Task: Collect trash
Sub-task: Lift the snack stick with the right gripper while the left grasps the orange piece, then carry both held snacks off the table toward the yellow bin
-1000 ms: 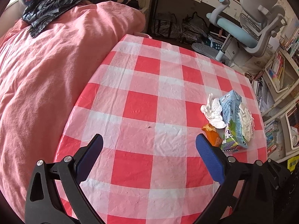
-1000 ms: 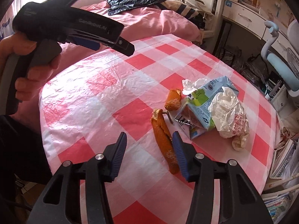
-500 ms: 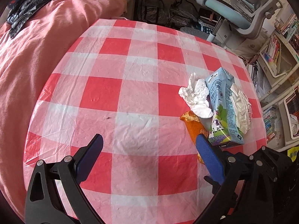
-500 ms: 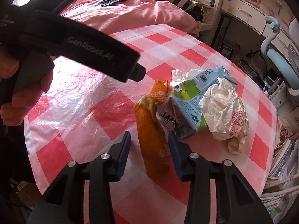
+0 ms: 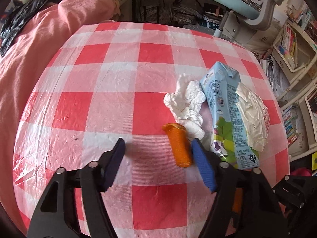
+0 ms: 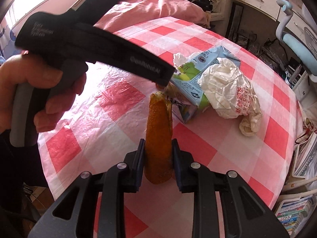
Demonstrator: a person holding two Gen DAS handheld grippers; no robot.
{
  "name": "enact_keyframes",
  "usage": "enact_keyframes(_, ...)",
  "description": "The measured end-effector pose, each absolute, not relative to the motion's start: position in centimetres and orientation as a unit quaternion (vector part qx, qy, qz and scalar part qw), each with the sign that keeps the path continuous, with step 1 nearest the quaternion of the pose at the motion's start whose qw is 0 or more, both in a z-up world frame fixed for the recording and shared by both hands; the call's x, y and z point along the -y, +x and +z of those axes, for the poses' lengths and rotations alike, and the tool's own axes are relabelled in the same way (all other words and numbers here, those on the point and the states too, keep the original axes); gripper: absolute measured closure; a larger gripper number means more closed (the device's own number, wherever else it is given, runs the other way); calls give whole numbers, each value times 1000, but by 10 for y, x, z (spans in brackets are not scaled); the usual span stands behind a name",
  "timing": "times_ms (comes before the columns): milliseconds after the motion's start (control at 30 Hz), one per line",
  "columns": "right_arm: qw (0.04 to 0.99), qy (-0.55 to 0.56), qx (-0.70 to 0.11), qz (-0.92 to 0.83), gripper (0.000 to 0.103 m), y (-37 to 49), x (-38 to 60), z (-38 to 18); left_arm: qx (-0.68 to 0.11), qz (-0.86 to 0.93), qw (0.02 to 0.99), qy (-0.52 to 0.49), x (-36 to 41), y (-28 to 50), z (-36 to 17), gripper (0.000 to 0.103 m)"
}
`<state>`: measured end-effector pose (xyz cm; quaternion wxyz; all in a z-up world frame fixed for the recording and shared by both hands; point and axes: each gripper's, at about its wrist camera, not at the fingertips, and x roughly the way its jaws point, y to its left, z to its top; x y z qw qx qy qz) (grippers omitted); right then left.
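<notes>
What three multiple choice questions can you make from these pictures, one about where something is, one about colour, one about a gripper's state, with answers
1. Where does the crumpled wrapper lie?
A. on the carton
B. on the bed
C. in the left gripper

2. What colours is the tablecloth?
A. blue and green
B. red, pink and white
C. plain yellow

3. What is the right gripper doing?
A. hanging open over a bare cloth
B. shut on the tissue
C. shut on a peel

Answers: 1 A, the wrapper rests against the top side of the carton, which lies flat on the table. 2 B, the checks show red, pink and white in both views. 3 C, both pads press the sides of the orange peel, while the left gripper is open beside a second peel and the tissue lies untouched.
</notes>
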<state>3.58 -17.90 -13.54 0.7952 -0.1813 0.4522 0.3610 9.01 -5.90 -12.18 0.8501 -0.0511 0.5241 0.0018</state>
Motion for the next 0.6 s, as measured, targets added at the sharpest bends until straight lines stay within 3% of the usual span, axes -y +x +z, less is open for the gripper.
enact_keyframes(33,795,-180,-453,361,76,37,178,-135,-525,-7,850,-46,61,89,-121,68)
enact_keyframes(67,795,-179,-453,360,76,37,177,-136,-527,-15,848,-48,61,88,-120,78)
enact_keyframes(133,796,-180,-453,359,76,38,175,-136,-534,-32,843,-62,54,85,-119,87)
enact_keyframes(600,776,-171,-469,386,77,20,159,-131,-550,-64,832,-31,-7,43,-117,87)
